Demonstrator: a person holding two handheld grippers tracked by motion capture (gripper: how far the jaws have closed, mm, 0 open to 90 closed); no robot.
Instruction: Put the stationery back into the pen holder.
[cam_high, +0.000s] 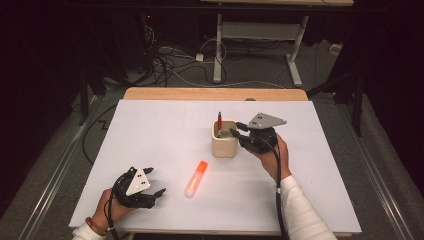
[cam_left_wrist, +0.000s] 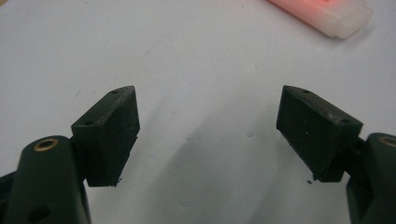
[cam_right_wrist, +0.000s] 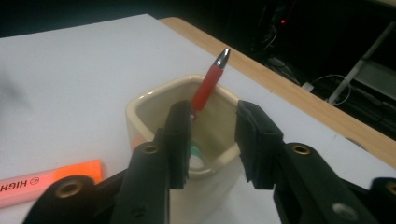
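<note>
High view: the cream cup (cam_high: 224, 140) stands mid-tabletop holding a red pen (cam_high: 219, 124); the right gripper (cam_high: 239, 129) reaches its rim. An orange highlighter (cam_high: 196, 178) lies toward the near edge, and the left gripper (cam_high: 155, 185) rests by the near left corner. Left gripper view: jaws wide apart over bare tabletop. Right gripper view: jaws apart, gripping nothing, one inside the cup.

"HIGH" on orange highlighter (cam_right_wrist: 46, 179)

Glossy ceramic cup (cam_right_wrist: 154, 112), translucent plastic highlighter (cam_high: 196, 178), matt white tabletop (cam_high: 150, 150).
</note>
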